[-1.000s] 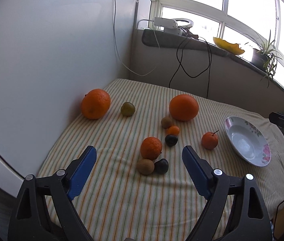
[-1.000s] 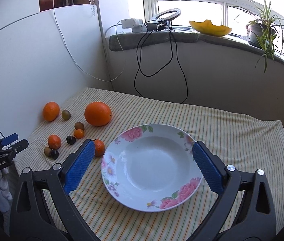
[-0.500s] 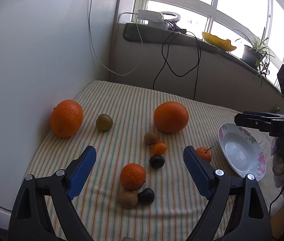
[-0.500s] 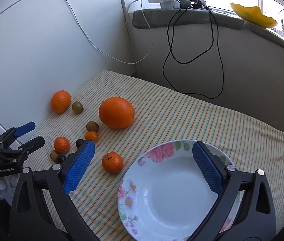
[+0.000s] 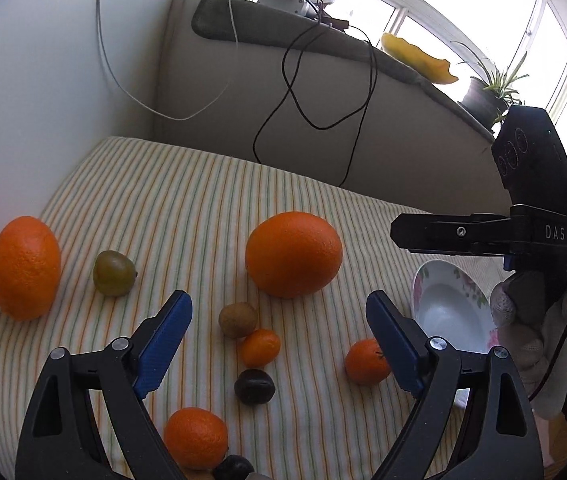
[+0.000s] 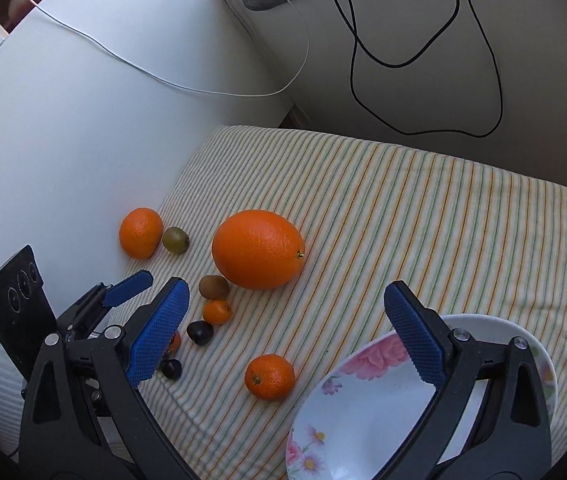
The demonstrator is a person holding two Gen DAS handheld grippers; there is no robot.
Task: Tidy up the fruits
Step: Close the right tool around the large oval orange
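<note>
Flanking scattered fruit, left tongs (image 5: 279, 340) apart, right tongs (image 6: 287, 336) apart (both empty), plate (image 6: 363, 432) beside.

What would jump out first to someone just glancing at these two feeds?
The big orange in the middle of the striped cloth, with small fruits scattered on its near left. Next, the floral plate at the cloth's near right edge, empty. Both tongs stand open over the scene, the left tongs above the small fruits, the right tongs between fruits and plate.

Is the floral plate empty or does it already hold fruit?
Empty. The floral plate shows only bare white inside where visible; every visible fruit, like the small tangerine, lies on the striped cloth.
</note>
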